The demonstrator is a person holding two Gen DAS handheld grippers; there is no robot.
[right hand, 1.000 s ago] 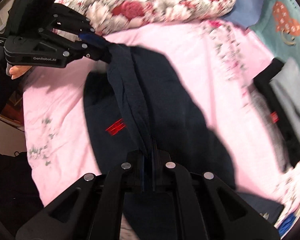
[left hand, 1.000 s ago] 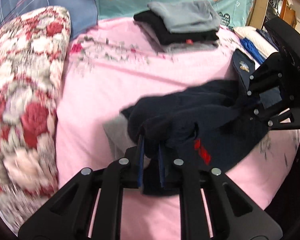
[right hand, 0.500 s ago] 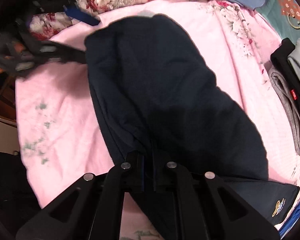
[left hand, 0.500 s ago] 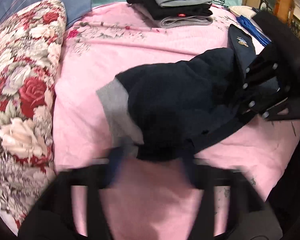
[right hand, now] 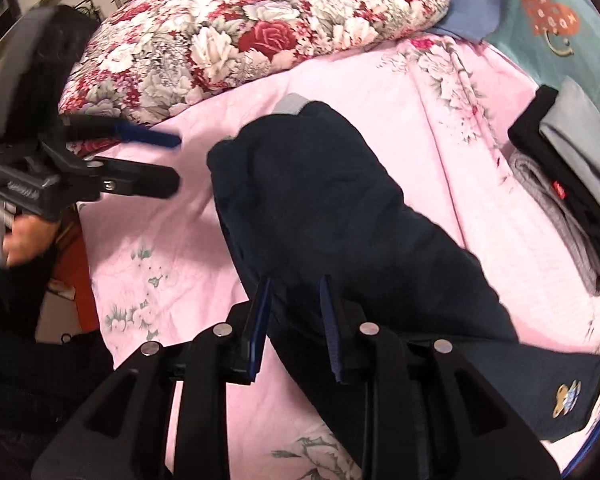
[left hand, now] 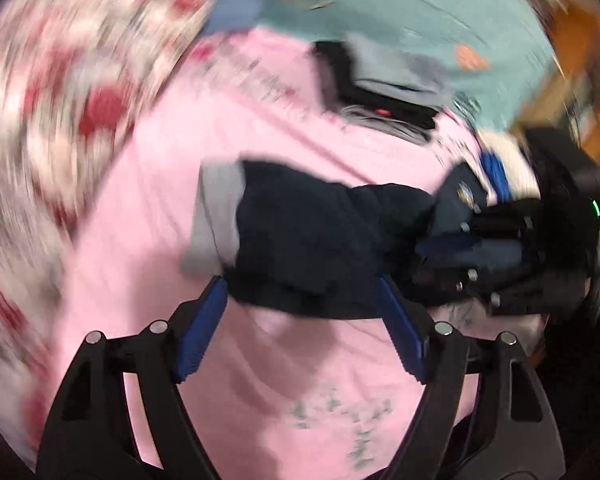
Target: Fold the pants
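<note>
Risk is seen: navy pants [right hand: 340, 208], folded on the bed [right hand: 380, 92], released by both wide-parted fingers [right hand: 260, 320], may spring open.

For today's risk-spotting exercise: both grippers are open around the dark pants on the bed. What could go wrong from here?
1. The right gripper is open but straddles the navy pants; pulling away might snag and undo the fold.
2. The fold looks lumpy, with grey lining poking out; it may spring open.
3. The left wrist view is blurred, so the left gripper could clip the pants.

Your left wrist cam sits low and close, facing the pants [left hand: 320, 240] at 12 o'clock; right cam looks across them from the opposite side, so both share them.
</note>
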